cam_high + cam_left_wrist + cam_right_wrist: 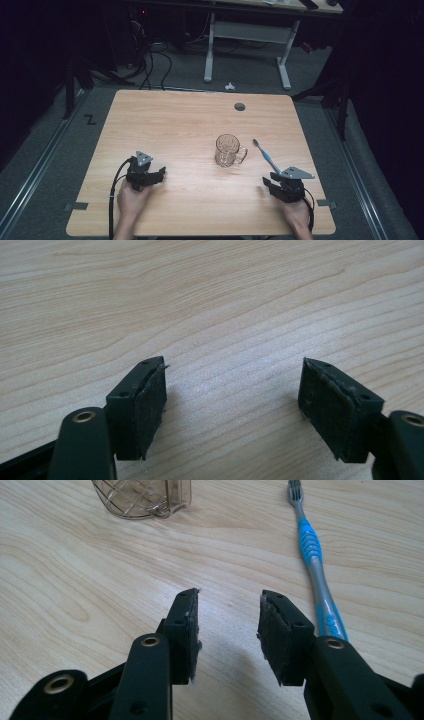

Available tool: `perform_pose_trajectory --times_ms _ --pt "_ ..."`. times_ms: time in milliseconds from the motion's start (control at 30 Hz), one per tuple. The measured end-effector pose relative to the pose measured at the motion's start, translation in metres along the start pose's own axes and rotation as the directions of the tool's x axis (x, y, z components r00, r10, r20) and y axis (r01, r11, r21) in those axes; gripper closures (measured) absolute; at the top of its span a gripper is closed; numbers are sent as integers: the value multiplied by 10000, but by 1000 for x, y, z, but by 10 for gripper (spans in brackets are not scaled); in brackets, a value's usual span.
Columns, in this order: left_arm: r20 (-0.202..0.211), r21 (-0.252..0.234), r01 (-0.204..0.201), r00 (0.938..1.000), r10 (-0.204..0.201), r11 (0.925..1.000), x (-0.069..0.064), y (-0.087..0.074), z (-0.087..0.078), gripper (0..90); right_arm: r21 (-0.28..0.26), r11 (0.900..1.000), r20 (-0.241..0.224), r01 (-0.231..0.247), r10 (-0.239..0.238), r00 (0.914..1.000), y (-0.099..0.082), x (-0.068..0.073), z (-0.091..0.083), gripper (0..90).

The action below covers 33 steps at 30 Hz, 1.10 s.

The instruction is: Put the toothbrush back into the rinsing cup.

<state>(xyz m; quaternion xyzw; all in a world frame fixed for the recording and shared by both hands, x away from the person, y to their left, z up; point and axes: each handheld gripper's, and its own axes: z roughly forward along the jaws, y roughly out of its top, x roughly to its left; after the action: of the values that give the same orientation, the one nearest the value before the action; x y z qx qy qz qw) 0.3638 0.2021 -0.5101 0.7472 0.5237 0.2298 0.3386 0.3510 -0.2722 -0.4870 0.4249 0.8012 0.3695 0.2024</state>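
A clear glass mug (229, 150) stands upright a little right of the middle of the tabletop (175, 125), its handle turned to the right. Just beside it on the right, apart from it, a toothbrush (266, 156) lies flat with its bristle head toward the far edge and its blue-and-grey handle running back toward the person. In the right gripper view the mug's base (142, 499) shows at the top left and the toothbrush (315, 570) runs down the right side, its handle end passing just beside the right-hand jaw.

The right claw (274, 181) rests low on the tabletop near the front right, close to the handle end of the toothbrush; its jaws stand apart with bare wood between them (227, 630), grasping nothing. The left claw (159, 175) sits near the front left, well apart from the mug, released wide over bare wood (232, 405). A hand holds each from the near edge. A small dark round hole (240, 106) sits near the far edge.
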Motion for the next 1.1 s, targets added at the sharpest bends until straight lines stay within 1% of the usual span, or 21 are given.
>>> perform_pose_trajectory --times_ms 167,300,400,500,667,767,800,967,1033,1100 --pt "1 -4 6 10000 -6 10000 0 0 0 279 -19 9999 77 -129 129 9999 0 -5 -2 602" --pt "-3 0 1 10000 -1 10000 0 0 0 279 -135 9997 171 -195 197 9997 3 -10 -5 602" --pt "-3 0 3 10000 -3 10000 0 0 0 279 -126 9996 318 -261 265 9991 5 -14 -5 604" --pt "-3 -2 4 10000 -4 10000 0 0 0 279 -153 9993 343 -344 349 9988 8 -17 -5 606" --pt "-8 0 -2 10000 2 10000 0 0 0 280 -47 9997 344 -249 251 9991 11 -22 -3 607" --pt "2 -2 12 10000 -12 10000 0 0 0 279 -20 9993 347 -370 370 9987 12 -26 -2 606" --pt "4 -2 10 10000 -10 10000 0 0 0 279 8 9988 328 -486 485 9983 12 -27 -2 607" --pt "-5 -2 3 10000 -3 10000 0 0 0 279 19 9984 374 -560 559 9977 16 -33 0 609" --pt "0 -2 10 10000 -10 10000 0 0 0 280 182 9980 381 -601 594 9975 17 -35 2 610" --pt "0 -3 4 10000 -4 10000 0 0 0 280 323 9983 419 -490 476 9980 20 -38 2 610"
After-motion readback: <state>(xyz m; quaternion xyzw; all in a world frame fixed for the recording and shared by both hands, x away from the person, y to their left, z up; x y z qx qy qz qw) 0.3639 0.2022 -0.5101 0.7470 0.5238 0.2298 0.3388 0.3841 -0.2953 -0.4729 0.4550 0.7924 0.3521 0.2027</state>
